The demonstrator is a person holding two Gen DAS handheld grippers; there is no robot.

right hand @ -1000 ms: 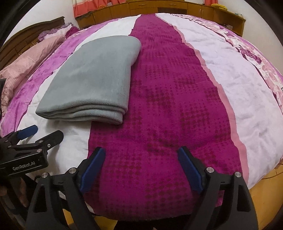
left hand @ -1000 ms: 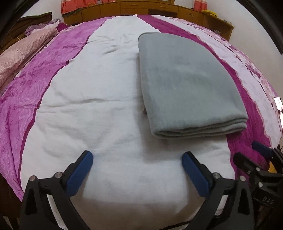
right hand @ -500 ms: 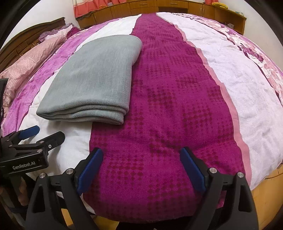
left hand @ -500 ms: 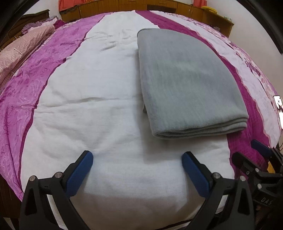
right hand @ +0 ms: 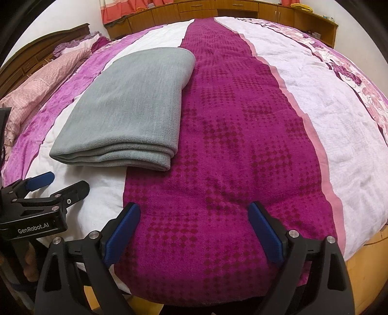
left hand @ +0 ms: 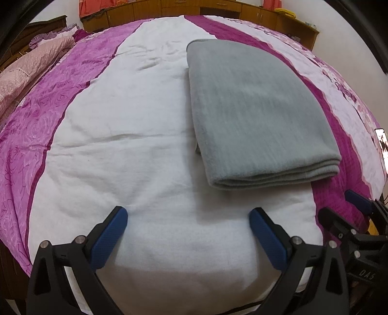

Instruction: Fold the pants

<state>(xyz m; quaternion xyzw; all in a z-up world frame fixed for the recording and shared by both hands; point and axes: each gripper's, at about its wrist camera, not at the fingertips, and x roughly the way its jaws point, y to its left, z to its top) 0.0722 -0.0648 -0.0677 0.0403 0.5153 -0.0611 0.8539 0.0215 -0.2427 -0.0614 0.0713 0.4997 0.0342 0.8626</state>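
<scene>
The grey pants (left hand: 254, 111) lie folded in a neat layered rectangle on the bed, lying across the white and dark magenta stripes; they also show in the right wrist view (right hand: 131, 106). My left gripper (left hand: 189, 232) is open and empty, over the white stripe near the bed's front edge, short of the pants. My right gripper (right hand: 194, 232) is open and empty over the dark magenta stripe, to the right of the pants. Each gripper shows at the edge of the other's view: the right gripper (left hand: 344, 213) and the left gripper (right hand: 58, 184).
The bedspread (right hand: 315, 101) has white, pink and magenta stripes. Pink pillows (left hand: 26, 70) lie at the far left by the wooden headboard (right hand: 46, 51). Wooden cabinets (left hand: 242, 12) line the far wall. The bed's wooden frame (right hand: 368, 252) shows at the right front.
Both grippers have drawn back slightly from the bed and tilted a little; the pants have not moved and both grippers stay open.
</scene>
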